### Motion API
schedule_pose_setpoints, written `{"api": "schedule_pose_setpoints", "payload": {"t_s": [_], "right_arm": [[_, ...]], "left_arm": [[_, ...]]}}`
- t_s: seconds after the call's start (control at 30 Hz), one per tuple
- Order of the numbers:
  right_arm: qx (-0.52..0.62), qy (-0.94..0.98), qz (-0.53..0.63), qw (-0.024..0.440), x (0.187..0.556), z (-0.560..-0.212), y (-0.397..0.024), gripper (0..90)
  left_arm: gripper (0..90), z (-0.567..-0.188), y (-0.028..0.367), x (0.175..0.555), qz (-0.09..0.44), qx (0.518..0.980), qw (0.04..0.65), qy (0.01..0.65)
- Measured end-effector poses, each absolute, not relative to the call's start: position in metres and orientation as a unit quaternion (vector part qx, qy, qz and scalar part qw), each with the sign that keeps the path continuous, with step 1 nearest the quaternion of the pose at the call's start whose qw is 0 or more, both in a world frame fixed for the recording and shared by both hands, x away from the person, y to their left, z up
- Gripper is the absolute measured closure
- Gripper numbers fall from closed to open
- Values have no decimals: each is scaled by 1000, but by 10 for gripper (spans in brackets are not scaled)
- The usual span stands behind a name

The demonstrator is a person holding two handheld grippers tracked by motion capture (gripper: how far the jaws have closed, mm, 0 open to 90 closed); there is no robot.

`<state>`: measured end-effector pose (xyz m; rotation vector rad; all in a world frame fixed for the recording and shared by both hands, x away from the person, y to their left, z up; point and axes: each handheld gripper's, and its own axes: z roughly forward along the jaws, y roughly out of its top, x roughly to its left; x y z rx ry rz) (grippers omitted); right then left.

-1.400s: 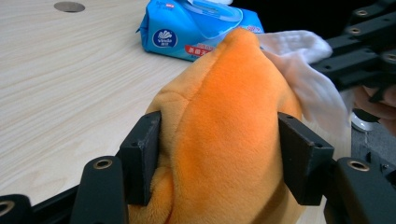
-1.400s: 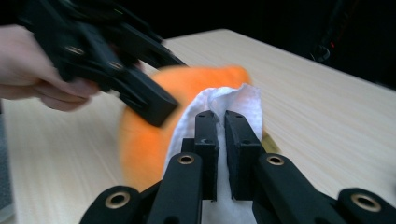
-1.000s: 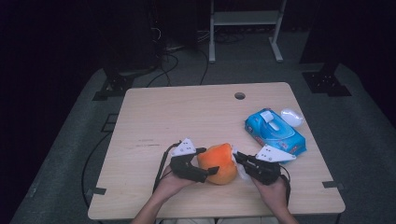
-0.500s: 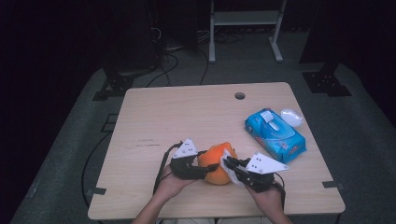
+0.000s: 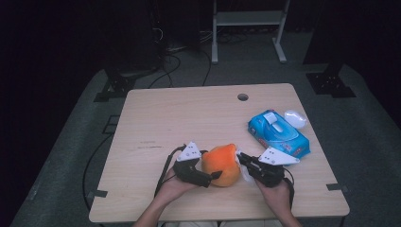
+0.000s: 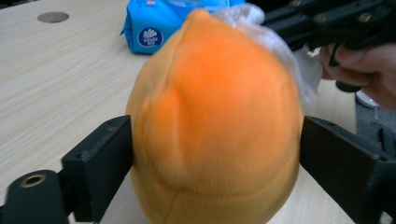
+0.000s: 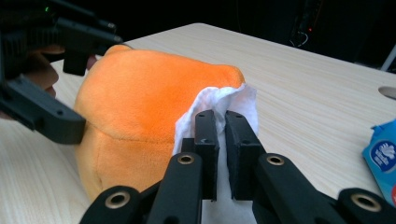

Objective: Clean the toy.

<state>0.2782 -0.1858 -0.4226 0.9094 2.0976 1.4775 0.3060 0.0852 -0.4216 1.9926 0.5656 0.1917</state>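
I'm holding the orange plush toy (image 5: 221, 164) near the front edge of the table (image 5: 189, 113), and I'm using it as my landmark. On its left side, my left gripper (image 5: 211, 176) is bracketing it — its jaws have just been reopening and are now standing wide, with both pads resting against the plush's flanks, steadying it rather than squeezing. On the toy's right side, my right gripper (image 7: 222, 122) is pinching a crumpled white wet wipe (image 7: 219, 105) with its jaws pressed nearly together, and the wipe is pressing against the plush's upper right shoulder.

I judge the wiping to be under way: the wipe is out and on the fabric, but I cannot tell how much of the surface is cleaned, and the front, the left flank and the underside look untouched. Beyond the toy to the right, the blue wet-wipe pack (image 5: 278, 135) is lying flat, with a small white lid-like piece (image 5: 295, 118) just behind it.
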Motion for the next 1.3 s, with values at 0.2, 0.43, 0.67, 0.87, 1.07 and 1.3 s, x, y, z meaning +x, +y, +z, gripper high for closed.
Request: {"api": "schedule_pose_setpoints", "payload": {"t_s": [0.2,0.43,0.67,0.87,1.07,1.3], "right_arm": [[307,757,527,236,265,-416,-173,832],[248,767,534,254,250,-402,-156,832],[303,756,533,231,271,-411,-183,831],[308,758,531,222,273,-414,-183,831],[254,766,546,224,255,-404,-162,830],[258,764,545,229,260,-401,-167,830]], "left_arm": [[369,-418,86,302,99,826,506,229],[421,-410,83,298,93,826,511,216],[370,-411,80,297,90,827,516,203],[213,-417,82,302,84,822,520,216],[274,-418,72,296,101,827,513,207],[332,-419,67,288,116,835,507,181]]}}
